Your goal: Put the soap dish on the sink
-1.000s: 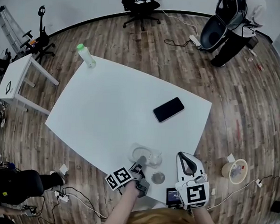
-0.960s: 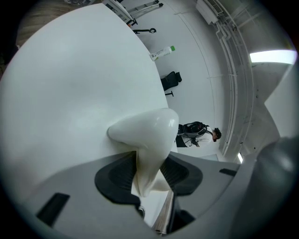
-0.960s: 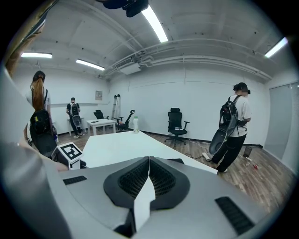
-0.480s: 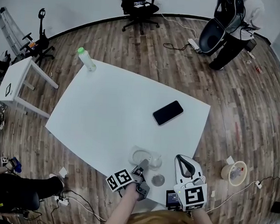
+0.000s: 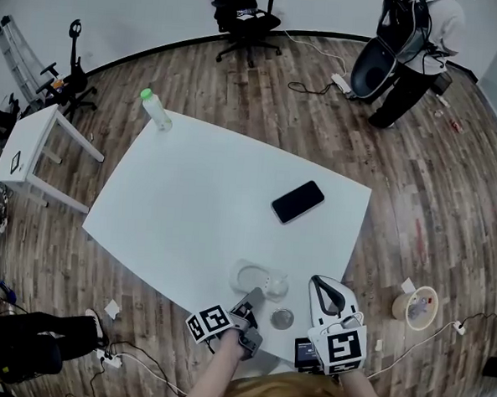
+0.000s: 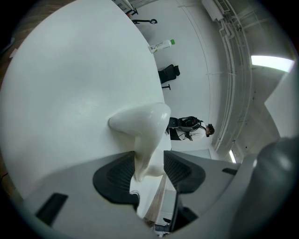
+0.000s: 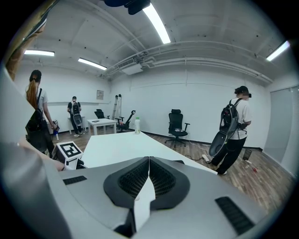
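**A:** The left gripper (image 6: 149, 162) had its jaws swinging open just then, and they stood wide apart. The rim of the white soap dish (image 6: 140, 123) was between them, but the pads weren't clamped on it. There was daylight down one side.

**B:** So was the dish down?

**A:** It sat flat on the bench (image 5: 199, 190), near the front edge, just ahead of those jaws. That looked like a release to me.

**B:** And the other hand?

**A:** The right gripper (image 7: 148, 179) hung off to the side with its jaws pressed together and nothing in them.

**B:** What lay around the dish?

**A:** A small grey disc (image 5: 281, 318) lay just beside it, between the two grippers. A phone (image 5: 298, 201) was farther up the bench, and a bottle (image 5: 156, 109) stood at the far corner.

**B:** And the sink?

**A:** I couldn't pick out a sink anywhere. If that spot counted as the sink, the job looked about done. If not, the dish needed picking up again.
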Motion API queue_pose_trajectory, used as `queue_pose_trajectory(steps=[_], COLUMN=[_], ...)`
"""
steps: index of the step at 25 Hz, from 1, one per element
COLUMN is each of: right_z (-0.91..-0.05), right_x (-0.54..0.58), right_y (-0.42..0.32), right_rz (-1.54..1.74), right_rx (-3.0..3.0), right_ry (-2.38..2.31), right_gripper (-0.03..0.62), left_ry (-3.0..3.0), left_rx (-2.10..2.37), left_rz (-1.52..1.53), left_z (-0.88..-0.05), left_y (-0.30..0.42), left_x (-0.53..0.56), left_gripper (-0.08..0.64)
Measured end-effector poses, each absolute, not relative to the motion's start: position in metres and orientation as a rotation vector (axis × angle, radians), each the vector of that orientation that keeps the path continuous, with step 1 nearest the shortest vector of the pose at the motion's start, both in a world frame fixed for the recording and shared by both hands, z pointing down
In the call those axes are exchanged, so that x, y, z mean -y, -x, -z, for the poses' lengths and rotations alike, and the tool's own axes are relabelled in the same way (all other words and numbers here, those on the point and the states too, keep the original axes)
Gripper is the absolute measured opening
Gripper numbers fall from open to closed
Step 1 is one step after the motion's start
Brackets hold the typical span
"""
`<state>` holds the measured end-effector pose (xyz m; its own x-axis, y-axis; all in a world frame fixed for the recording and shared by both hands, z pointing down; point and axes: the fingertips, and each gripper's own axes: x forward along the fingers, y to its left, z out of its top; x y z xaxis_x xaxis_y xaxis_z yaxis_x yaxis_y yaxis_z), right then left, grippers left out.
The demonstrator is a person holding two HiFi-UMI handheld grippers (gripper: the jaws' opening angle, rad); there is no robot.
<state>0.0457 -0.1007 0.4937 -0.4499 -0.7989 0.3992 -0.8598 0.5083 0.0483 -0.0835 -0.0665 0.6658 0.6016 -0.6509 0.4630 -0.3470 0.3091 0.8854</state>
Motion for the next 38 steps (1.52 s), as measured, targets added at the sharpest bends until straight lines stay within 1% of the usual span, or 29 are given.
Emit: queue_pose_trajectory(steps=[3,5,13,14,15,21,26,32,38], right_z=[-0.493,-0.491,-0.48,-0.48,-0.48,-0.479,-0.473,-0.471,-0.461], right_x=[0.098,0.097,0.089,0.088,0.087,0.082,0.08,0.081,0.084], right_y=[-0.045,-0.043,-0.044,-0.044,-0.044,-0.044,-0.045,-0.046,-0.048], right_rz=[-0.218,-0.2,-0.173,-0.171,-0.17,-0.166,-0.158,-0.16,-0.13], right_rx=[2.385,2.385,2.381,2.381,2.383,2.393,2.402,2.408,2.43], right_ry=[-1.376,-1.376,-1.395,-1.397,-1.398,-1.398,-1.401,-1.407,-1.434], right_gripper=[0.009,0.009,0.009,0.009,0.009,0.009,0.009,0.009,0.009], left_ry=[-1.278,-1.278,-1.37,-1.372,-1.376,-1.436,-1.73,-1.984,-2.312], left_rx=[0.97,0.991,1.052,1.052,1.052,1.057,1.211,1.36,1.591], left_rz=[0.272,0.266,0.141,0.142,0.145,0.148,-0.095,-0.229,-0.419], left_z=[-0.667,-0.669,-0.664,-0.662,-0.66,-0.648,-0.625,-0.586,-0.526], left_y=[0.087,0.092,0.098,0.098,0.099,0.098,0.103,0.103,0.096], left_x=[0.063,0.061,0.053,0.052,0.052,0.055,0.059,0.074,0.087], left_gripper=[0.173,0.11,0.063,0.044,0.008,0.006,0.006,0.006,0.006])
